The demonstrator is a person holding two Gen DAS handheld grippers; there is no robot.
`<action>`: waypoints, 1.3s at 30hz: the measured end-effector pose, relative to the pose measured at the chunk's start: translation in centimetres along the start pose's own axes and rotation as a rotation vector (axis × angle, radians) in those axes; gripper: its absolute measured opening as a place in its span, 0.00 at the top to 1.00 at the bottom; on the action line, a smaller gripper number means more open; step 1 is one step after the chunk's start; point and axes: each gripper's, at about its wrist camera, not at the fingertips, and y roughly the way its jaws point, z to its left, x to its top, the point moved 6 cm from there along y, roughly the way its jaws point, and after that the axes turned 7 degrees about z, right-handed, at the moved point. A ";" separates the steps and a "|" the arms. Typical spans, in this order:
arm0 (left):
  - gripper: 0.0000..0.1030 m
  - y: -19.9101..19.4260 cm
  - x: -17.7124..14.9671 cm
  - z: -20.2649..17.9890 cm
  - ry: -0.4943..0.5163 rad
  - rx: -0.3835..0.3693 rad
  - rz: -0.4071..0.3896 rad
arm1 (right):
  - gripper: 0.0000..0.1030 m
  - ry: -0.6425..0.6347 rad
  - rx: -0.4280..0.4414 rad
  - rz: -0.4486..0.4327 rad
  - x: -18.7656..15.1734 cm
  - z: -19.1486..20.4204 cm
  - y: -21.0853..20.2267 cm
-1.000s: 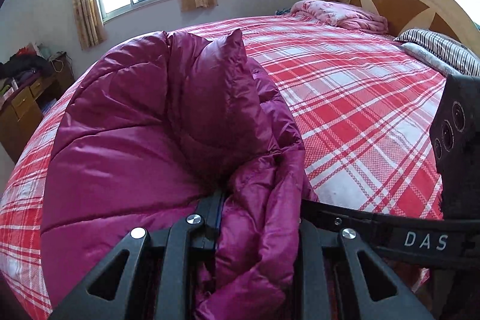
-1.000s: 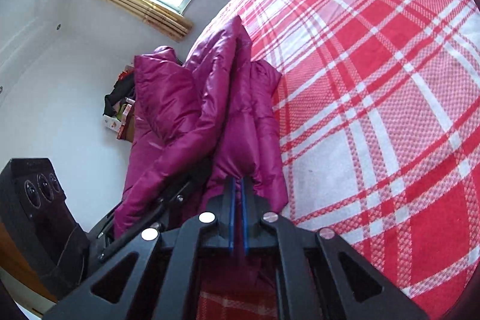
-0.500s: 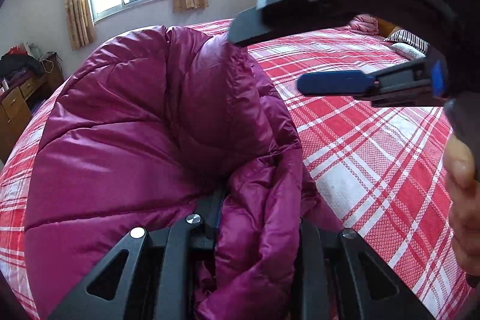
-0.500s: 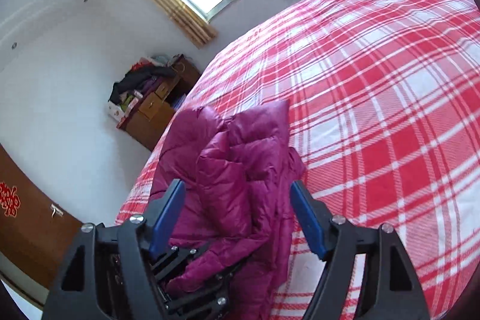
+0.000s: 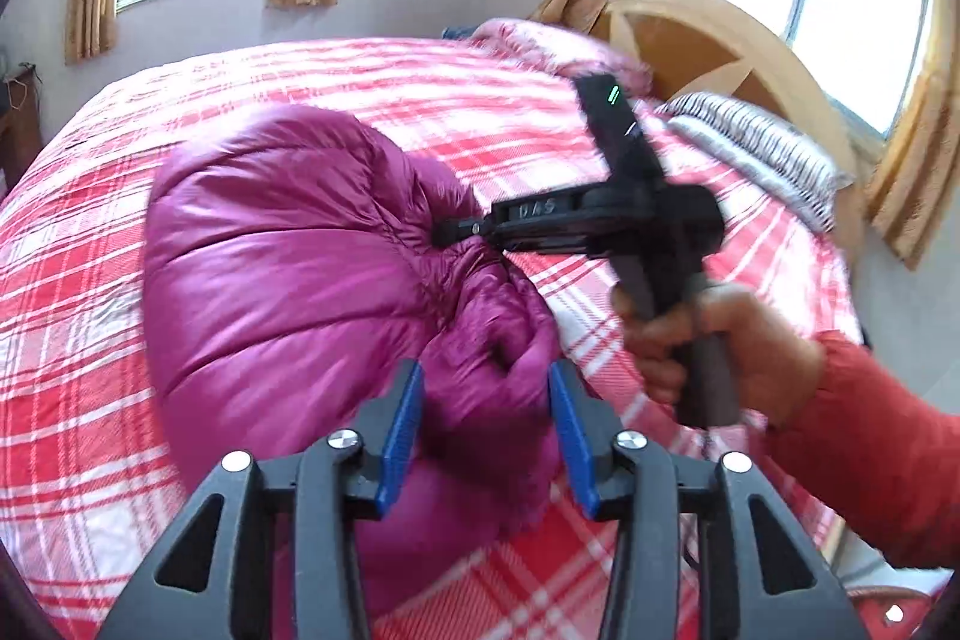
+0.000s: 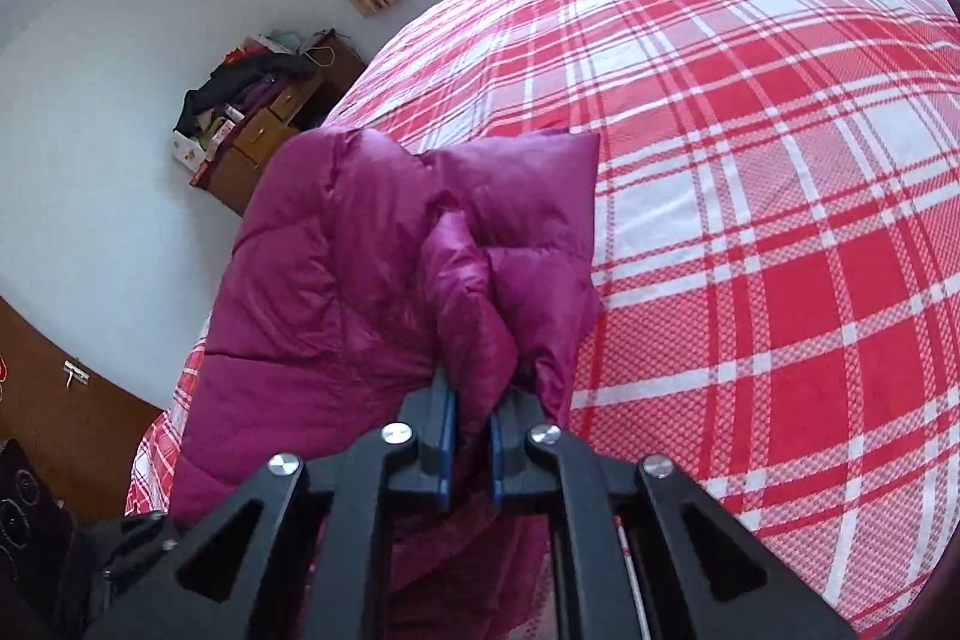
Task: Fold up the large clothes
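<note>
A magenta puffer jacket lies bunched on the red plaid bed. My left gripper is open, its blue pads on either side of a fold of the jacket without pinching it. My right gripper is shut on a fold of the jacket. In the left wrist view the right gripper bites the jacket's edge just beyond the left one, held by a hand in a red sleeve.
The plaid bedspread stretches far to the right. A wooden headboard, striped pillow and pink quilt lie at the bed's far end. A cluttered wooden dresser stands by the wall under a window.
My left gripper has let go of the jacket and opened. My right gripper, open half a second ago, has come down and shut on a jacket fold.
</note>
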 end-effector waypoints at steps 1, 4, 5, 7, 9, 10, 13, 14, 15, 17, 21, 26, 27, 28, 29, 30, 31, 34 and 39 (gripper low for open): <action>0.53 -1.4 -0.1 0.5 -0.012 -0.024 -0.022 | 0.92 0.008 0.002 0.000 0.1 -0.4 0.2; 0.52 -4.2 1.1 4.4 -0.093 0.068 -0.097 | 0.92 0.002 0.023 -0.003 0.3 -1.0 0.9; 0.52 -4.4 1.8 5.7 -0.133 0.114 -0.111 | 0.92 0.001 0.030 -0.004 0.0 -1.0 0.9; 0.52 -3.8 3.4 8.3 -0.215 0.159 -0.127 | 0.92 0.014 0.046 -0.010 -0.1 -1.2 1.0; 0.52 -2.0 5.1 10.3 -0.261 0.196 -0.114 | 0.92 0.026 0.059 -0.024 -0.4 -1.4 1.0; 0.52 -0.9 5.5 10.6 -0.272 0.209 -0.097 | 0.92 0.029 0.062 -0.029 -0.6 -1.5 1.0; 0.52 2.5 6.2 10.8 -0.286 0.249 -0.043 | 0.92 0.027 0.042 -0.032 -0.9 -1.5 0.9; 0.52 3.6 6.4 10.8 -0.277 0.292 -0.024 | 0.92 0.021 0.032 -0.032 -1.0 -1.4 0.8; 0.52 4.4 6.1 11.1 -0.269 0.327 -0.003 | 0.92 0.014 0.023 -0.033 -1.0 -1.3 0.8; 0.52 5.8 5.2 11.7 -0.275 0.356 0.035 | 0.92 0.013 0.027 -0.033 -1.1 -1.3 0.7; 0.50 7.0 4.3 12.3 -0.261 0.388 0.038 | 0.93 0.075 0.107 -0.012 -1.0 -2.5 1.1; 0.49 8.3 4.4 11.3 -0.176 0.547 0.045 | 0.96 0.161 0.211 0.004 -1.0 -4.0 1.5; 0.49 8.7 4.5 11.4 -0.165 0.571 0.044 | 0.96 0.156 0.201 0.005 -1.1 -4.0 1.4; 0.49 8.9 4.5 11.4 -0.158 0.585 0.046 | 0.96 0.147 0.189 0.007 -1.1 -3.9 1.4; 0.49 9.0 4.5 11.6 -0.156 0.586 0.047 | 0.96 0.145 0.181 0.008 -1.1 -3.8 1.3; 0.49 9.0 4.5 11.8 -0.158 0.579 0.047 | 0.95 0.146 0.179 0.007 -1.1 -3.8 1.1; 0.49 9.0 4.5 12.0 -0.160 0.574 0.047 | 0.94 0.141 0.174 0.000 -1.1 -3.8 0.7; 0.49 8.9 4.5 12.1 -0.157 0.583 0.047 | 0.78 0.098 0.060 -0.045 -1.3 -3.0 -1.9; 0.49 9.1 4.7 12.1 -0.151 0.594 0.051 | 0.77 -0.125 -0.034 -0.202 -3.2 3.8 -8.2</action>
